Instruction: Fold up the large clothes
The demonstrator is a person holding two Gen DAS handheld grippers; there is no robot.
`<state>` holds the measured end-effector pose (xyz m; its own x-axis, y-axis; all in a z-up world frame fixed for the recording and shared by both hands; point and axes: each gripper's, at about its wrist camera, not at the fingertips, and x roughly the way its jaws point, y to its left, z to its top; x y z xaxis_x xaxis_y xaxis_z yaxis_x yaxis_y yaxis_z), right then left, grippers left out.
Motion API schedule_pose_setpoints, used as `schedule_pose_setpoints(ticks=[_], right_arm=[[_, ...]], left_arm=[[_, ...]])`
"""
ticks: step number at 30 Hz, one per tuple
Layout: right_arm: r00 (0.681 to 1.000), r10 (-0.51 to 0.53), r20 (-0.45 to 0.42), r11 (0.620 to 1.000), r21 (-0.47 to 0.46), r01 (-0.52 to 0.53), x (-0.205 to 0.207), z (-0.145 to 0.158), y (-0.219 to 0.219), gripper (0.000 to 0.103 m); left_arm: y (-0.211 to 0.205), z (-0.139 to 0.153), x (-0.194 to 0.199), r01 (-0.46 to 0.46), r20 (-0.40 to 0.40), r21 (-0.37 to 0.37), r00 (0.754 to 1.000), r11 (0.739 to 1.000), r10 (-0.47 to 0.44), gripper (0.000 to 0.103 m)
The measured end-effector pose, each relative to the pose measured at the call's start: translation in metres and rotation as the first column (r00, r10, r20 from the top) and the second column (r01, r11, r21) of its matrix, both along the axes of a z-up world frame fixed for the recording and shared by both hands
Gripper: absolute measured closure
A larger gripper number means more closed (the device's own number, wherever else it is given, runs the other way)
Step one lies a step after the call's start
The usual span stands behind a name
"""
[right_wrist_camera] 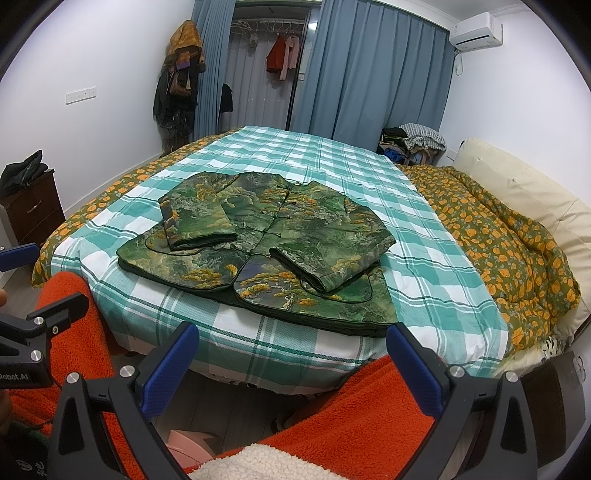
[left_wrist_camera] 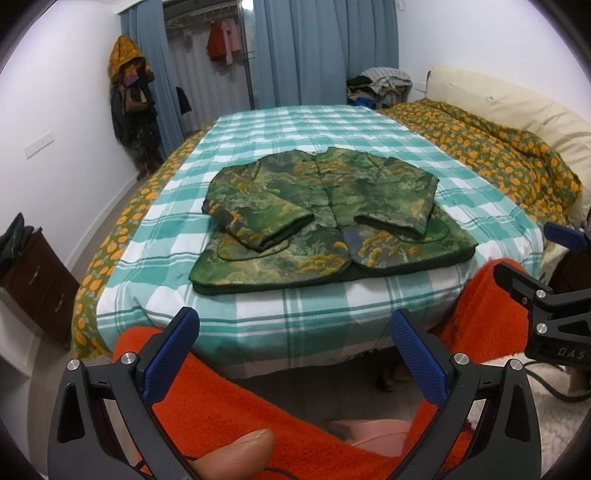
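The bed (left_wrist_camera: pixel 258 325), under a teal checked sheet (right_wrist_camera: pixel 332 155), fills both views. A green jacket (left_wrist_camera: pixel 325 221) lies flat at its centre, front up, both sleeves folded across the chest, hem toward 6 o'clock. An orange quilt (right_wrist_camera: pixel 498 240) sits at 3 o'clock. Both the left gripper (left_wrist_camera: pixel 295 354) and the right gripper (right_wrist_camera: pixel 291 362) hang at 6 o'clock, short of the bed, fingers spread wide and holding nothing.

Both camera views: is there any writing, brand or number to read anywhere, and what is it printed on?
"DAS": white letters on the black body of the right gripper, at the right edge of the left wrist view; it may be cut off.
"obot.AI": on the black body of the left gripper, at the left edge of the right wrist view; its first letter is cut off.
Air conditioner: no readable marking.
Jacket: pattern only, no text.
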<state>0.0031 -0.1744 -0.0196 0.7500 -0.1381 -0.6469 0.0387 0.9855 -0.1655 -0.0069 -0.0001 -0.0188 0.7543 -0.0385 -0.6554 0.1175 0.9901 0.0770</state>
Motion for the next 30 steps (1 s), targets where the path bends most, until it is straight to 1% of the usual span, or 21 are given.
schedule_pose_setpoints(ticks=[4, 6, 10, 13, 17, 19, 23, 24, 25, 27, 29, 30], right_arm=[[1.0, -0.01, 0.001, 1.0, 0.015, 0.01, -0.002, -0.004, -0.003, 0.0], [1.0, -0.02, 0.007, 1.0, 0.021, 0.019, -0.001, 0.001, -0.01, 0.0], [0.998, -0.045, 0.046, 0.999, 0.017, 0.045, 0.005, 0.014, -0.024, 0.0], [0.995, -0.042, 0.087, 0.999, 0.014, 0.041, 0.011, 0.028, -0.034, 0.0], [0.985, -0.005, 0.174, 0.999, -0.047, 0.013, 0.029, 0.049, -0.041, 0.0], [0.975, 0.023, 0.221, 0.997, -0.079, -0.005, 0.037, 0.058, -0.042, 0.0], [0.959, 0.075, 0.274, 0.994, -0.093, -0.051, 0.06, 0.067, -0.048, 0.0], [0.959, 0.099, 0.264, 0.993, -0.086, -0.079, 0.071, 0.066, -0.051, 0.0], [0.963, 0.132, 0.235, 0.991, -0.068, -0.119, 0.082, 0.06, -0.054, 0.0], [0.972, 0.183, 0.146, 0.983, -0.009, -0.184, 0.107, 0.046, -0.061, 0.0], [0.979, 0.201, 0.022, 0.978, 0.045, -0.202, 0.132, 0.018, -0.07, 0.0], [0.98, 0.197, -0.017, 0.979, 0.049, -0.196, 0.14, 0.006, -0.073, 0.0]], left_arm=[[0.003, -0.003, -0.005, -0.005, 0.01, 0.008, 1.0, 1.0, 0.004, 0.0], [0.006, -0.001, -0.002, -0.01, 0.011, 0.01, 1.0, 1.0, 0.01, 0.0], [0.016, 0.007, 0.006, -0.035, 0.02, 0.015, 0.999, 0.999, 0.035, 0.0], [0.022, 0.018, 0.017, -0.053, 0.04, 0.028, 0.998, 0.998, 0.052, 0.0], [0.021, 0.033, 0.031, -0.073, 0.121, 0.096, 0.991, 0.993, 0.061, 0.0], [0.023, 0.043, 0.041, -0.077, 0.15, 0.088, 0.987, 0.993, 0.063, 0.0], [0.029, 0.058, 0.07, -0.081, 0.171, 0.049, 0.983, 0.995, 0.072, 0.0], [0.029, 0.06, 0.076, -0.089, 0.179, 0.053, 0.981, 0.995, 0.078, 0.0], [0.029, 0.062, 0.083, -0.102, 0.192, 0.064, 0.978, 0.993, 0.088, 0.0], [0.027, 0.061, 0.093, -0.108, 0.208, 0.098, 0.974, 0.989, 0.086, 0.0], [0.023, 0.058, 0.102, -0.128, 0.22, 0.152, 0.971, 0.98, 0.092, 0.0], [0.021, 0.055, 0.107, -0.118, 0.203, 0.164, 0.976, 0.979, 0.084, 0.0]])
